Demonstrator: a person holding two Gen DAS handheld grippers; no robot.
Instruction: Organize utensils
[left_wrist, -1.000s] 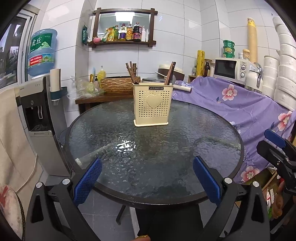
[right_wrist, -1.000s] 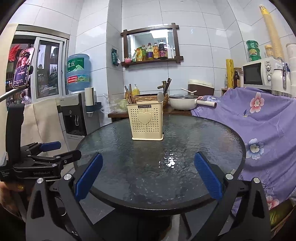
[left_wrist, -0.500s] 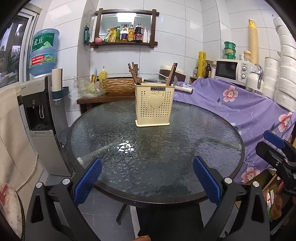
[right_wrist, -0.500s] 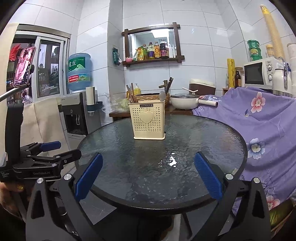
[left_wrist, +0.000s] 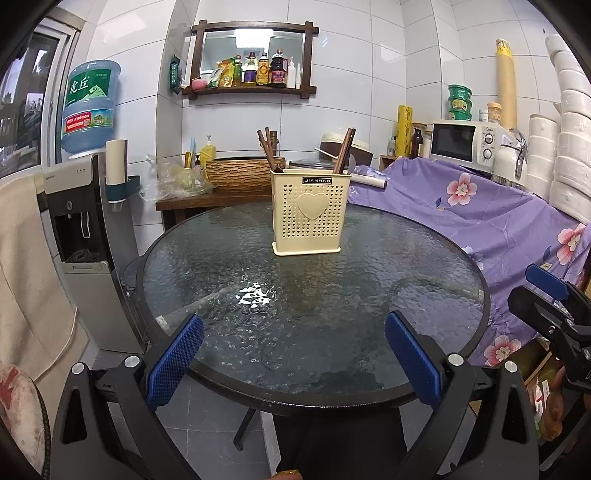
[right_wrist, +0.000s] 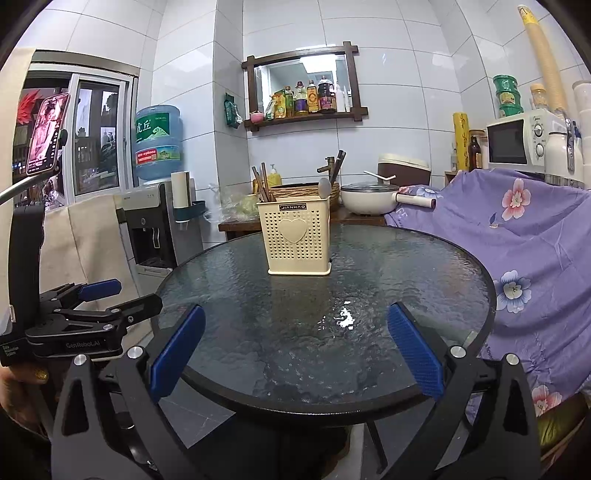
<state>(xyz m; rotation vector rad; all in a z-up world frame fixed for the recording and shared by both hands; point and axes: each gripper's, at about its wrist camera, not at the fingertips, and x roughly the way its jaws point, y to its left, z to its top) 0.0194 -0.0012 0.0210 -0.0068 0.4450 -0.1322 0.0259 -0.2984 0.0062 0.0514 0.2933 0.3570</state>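
A cream perforated utensil holder (left_wrist: 308, 214) (right_wrist: 297, 236) with a heart on its front stands on the far half of the round glass table (left_wrist: 295, 302) (right_wrist: 369, 280). Brown chopsticks (left_wrist: 267, 149) (right_wrist: 263, 184) lean in its left side and more chopsticks (left_wrist: 344, 149) in its right side; a grey spoon (right_wrist: 324, 186) pokes out beside them. My left gripper (left_wrist: 293, 354) hangs open at the near table edge, holding nothing. My right gripper (right_wrist: 295, 350) is open too, also empty, at the near edge. Each gripper shows at the side of the other's view.
A water dispenser (left_wrist: 79, 221) stands left of the table. A purple flowered cloth (left_wrist: 498, 221) covers the counter at right, with a microwave (left_wrist: 465, 142) behind. A wooden side table with a basket (left_wrist: 240, 173) and a pot (right_wrist: 369, 199) sits beyond.
Both views have shifted slightly, so the holder sits a little further right in each frame. Both grippers stay open and empty.
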